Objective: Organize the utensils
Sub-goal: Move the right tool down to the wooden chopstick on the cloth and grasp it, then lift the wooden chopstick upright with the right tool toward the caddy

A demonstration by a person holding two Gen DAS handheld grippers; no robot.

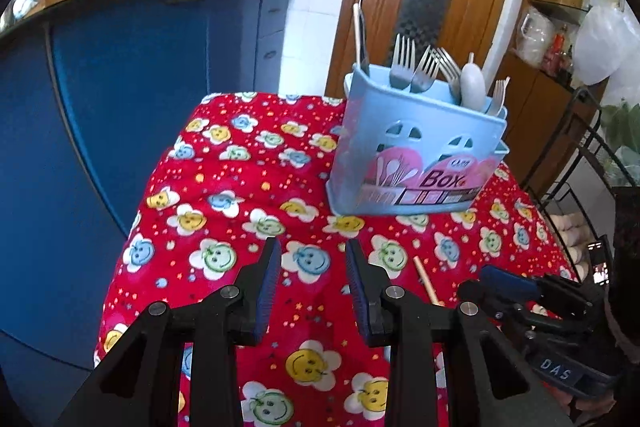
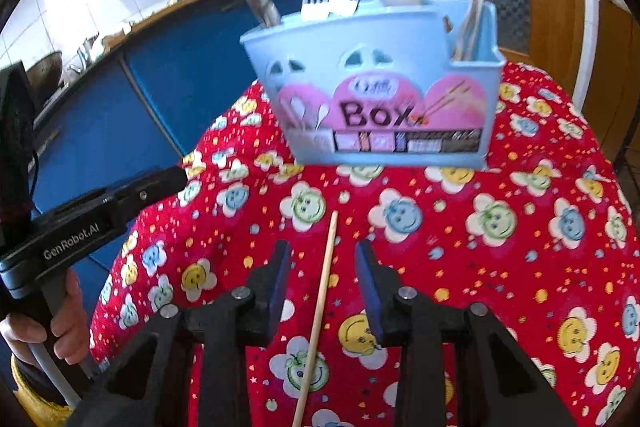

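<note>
Forks and a knife already stand in the blue box [image 2: 384, 83] at the far side; one chopstick [image 2: 320, 307] lies near, loose between my right gripper [image 2: 323, 279]'s parted pads. My left gripper [image 1: 312, 267] gapes empty.

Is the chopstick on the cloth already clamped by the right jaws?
No: the chopstick lies flat on the red cloth, with the right gripper open and gaps on both sides.

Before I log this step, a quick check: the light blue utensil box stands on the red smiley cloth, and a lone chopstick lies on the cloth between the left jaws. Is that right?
Not quite. The chopstick lies between the jaws of the right gripper, not the left gripper, as the right wrist view shows. The rest holds: the light blue utensil box stands on the red smiley cloth.
</note>
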